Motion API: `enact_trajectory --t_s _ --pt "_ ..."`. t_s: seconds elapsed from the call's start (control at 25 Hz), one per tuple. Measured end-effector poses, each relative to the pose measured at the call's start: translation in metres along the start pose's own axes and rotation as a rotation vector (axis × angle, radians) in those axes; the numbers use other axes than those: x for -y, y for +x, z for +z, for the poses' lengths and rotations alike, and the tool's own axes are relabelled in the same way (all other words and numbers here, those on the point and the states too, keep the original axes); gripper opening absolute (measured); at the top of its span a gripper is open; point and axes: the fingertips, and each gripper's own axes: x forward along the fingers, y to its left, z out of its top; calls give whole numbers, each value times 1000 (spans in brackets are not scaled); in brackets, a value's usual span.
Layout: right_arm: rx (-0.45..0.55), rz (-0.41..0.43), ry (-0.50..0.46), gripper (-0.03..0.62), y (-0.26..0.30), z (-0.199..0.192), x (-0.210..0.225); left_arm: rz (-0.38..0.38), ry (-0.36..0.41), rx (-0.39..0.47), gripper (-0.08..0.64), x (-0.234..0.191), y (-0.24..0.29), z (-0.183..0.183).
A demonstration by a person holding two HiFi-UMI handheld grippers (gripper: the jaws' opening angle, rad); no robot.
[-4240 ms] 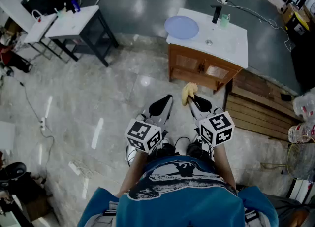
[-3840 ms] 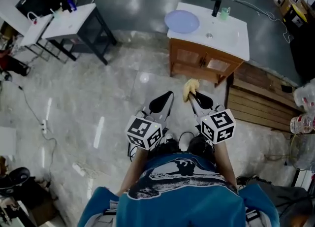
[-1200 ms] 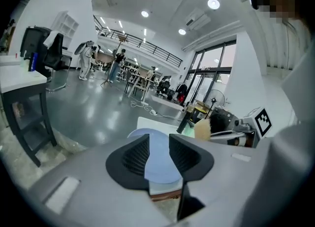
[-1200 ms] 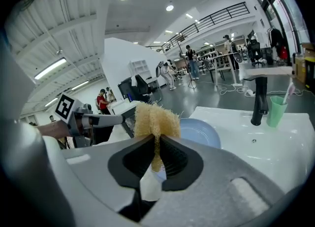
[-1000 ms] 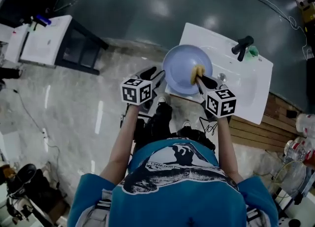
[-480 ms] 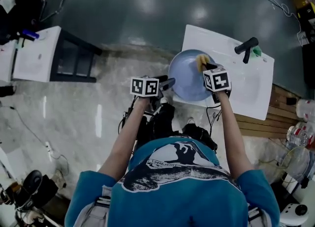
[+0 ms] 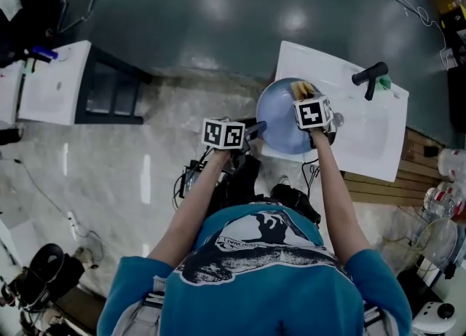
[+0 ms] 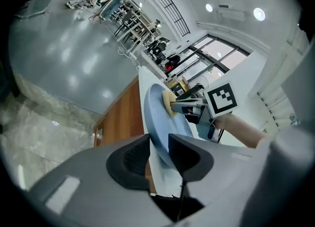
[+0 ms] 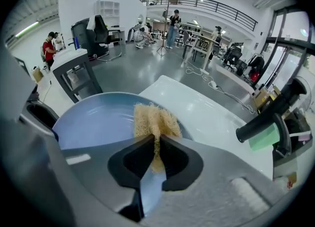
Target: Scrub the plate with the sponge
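Observation:
A pale blue plate point(image 7: 280, 119) lies on the left end of a white sink counter point(image 7: 364, 138). My left gripper point(image 7: 256, 129) is at the plate's left rim. In the left gripper view the rim point(image 8: 157, 117) runs between that gripper's point(image 8: 158, 154) jaws, which are closing and meet it on both faces. My right gripper point(image 7: 302, 95) is over the plate's far side, shut on a tan fibrous sponge point(image 7: 301, 89). In the right gripper view the sponge point(image 9: 152, 120) sticks out past the gripper point(image 9: 156, 147) and rests on the plate point(image 9: 93, 117).
A black faucet point(image 7: 373, 76) and a green item point(image 7: 384, 81) stand at the counter's far right. The counter sits on a wooden cabinet point(image 8: 123, 117). A white table on a dark frame point(image 7: 51, 83) stands to the left, and wooden slats point(image 7: 429, 159) lie on the floor to the right.
The person walked up to the sink from across the floor. Over the last second my left gripper moved right onto the plate's rim, and my right gripper carried the sponge to the plate's far side.

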Motion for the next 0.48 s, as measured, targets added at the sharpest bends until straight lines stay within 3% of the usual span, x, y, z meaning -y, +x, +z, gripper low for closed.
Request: enact_trajectory --t_s 0.24,0.48 --pt "-34 97 -96 32 1 6 -51 24 -50 31 121 -3 -2 0" --pt "18 231 -223 32 -13 10 -98 37 -123 80 110 -5 -3 2"
